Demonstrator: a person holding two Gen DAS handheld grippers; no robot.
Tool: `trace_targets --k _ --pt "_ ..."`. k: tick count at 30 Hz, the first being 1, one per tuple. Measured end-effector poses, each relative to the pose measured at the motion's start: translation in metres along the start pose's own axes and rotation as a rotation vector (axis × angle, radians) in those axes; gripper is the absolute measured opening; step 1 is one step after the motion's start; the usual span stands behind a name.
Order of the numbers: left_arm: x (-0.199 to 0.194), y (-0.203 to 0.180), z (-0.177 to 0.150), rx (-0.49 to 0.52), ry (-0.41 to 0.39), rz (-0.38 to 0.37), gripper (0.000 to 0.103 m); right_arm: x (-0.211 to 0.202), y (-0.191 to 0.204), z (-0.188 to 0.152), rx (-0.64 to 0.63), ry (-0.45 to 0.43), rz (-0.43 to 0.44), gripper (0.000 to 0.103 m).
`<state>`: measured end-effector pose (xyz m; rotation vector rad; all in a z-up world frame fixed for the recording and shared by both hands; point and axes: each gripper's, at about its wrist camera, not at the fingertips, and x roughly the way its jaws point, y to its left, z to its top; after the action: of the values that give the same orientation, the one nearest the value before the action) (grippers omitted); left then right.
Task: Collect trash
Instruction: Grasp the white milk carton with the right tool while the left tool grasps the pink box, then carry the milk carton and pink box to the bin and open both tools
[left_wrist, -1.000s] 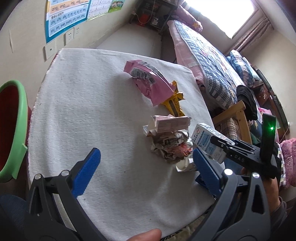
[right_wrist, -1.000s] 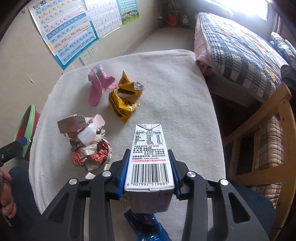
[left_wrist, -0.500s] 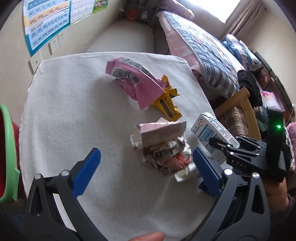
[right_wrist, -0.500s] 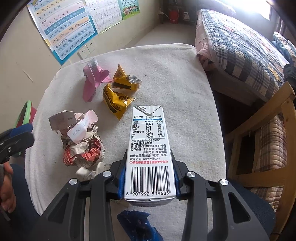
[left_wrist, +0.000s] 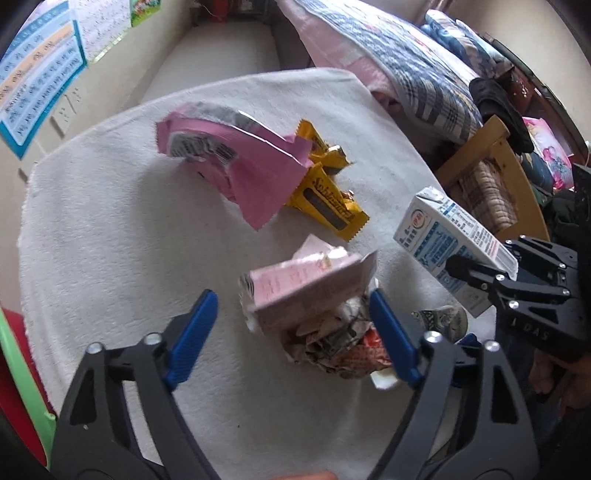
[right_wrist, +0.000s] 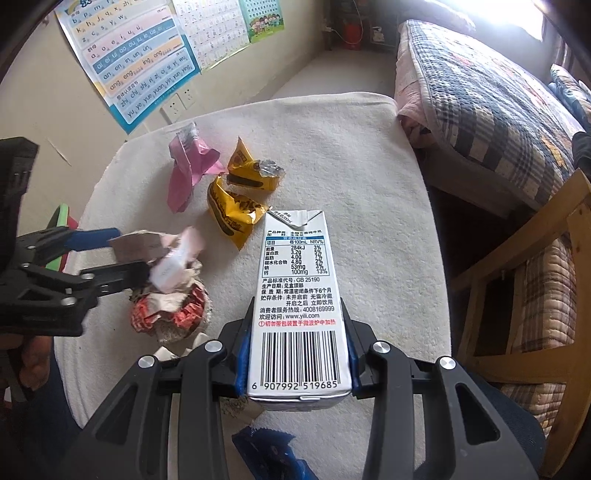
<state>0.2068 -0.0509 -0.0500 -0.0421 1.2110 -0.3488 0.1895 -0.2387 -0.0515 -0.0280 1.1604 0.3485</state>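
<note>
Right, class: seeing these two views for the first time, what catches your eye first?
The white milk carton clamped in the right gripper, barcode facing the camera. Then the crumpled paper wad between the open left gripper's blue fingers, with pink wrapper and yellow wrapper beyond on the white table.

My left gripper hangs low over the tabletop with its blue-padded fingers spread wide, one pad on each side of the crumpled paper wad, neither visibly pressing it. My right gripper is off to the right, its jaws clamped on the two side faces of the milk carton, gripping the barcode end with the carton pointing forward along the fingers. A bit of my bare hand shows behind the left gripper's black frame.
</note>
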Motion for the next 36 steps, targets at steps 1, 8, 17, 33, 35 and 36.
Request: trace_targets --k 1,8,17,33,35,36 --pt "0.001 0.001 0.001 -0.010 0.003 -0.015 0.072 0.001 0.000 0.001 -0.001 0.001 0.004 0.037" --pt "0.006 0.011 0.002 -0.077 0.009 -0.072 0.024 0.005 0.003 0.005 -0.008 0.001 0.016 0.037" --pt "-0.013 0.013 -0.001 -0.089 -0.060 -0.072 0.006 0.003 0.005 0.005 -0.012 -0.013 0.019 0.037" --pt "-0.071 0.029 -0.025 -0.164 -0.162 -0.007 0.006 -0.033 0.038 0.014 -0.064 -0.100 0.029 0.037" --pt "-0.080 0.036 -0.031 -0.180 -0.174 0.006 0.006 -0.036 0.047 0.016 -0.076 -0.112 0.036 0.037" --pt "-0.085 0.040 -0.035 -0.191 -0.182 0.012 0.006 -0.039 0.052 0.017 -0.084 -0.118 0.041 0.037"
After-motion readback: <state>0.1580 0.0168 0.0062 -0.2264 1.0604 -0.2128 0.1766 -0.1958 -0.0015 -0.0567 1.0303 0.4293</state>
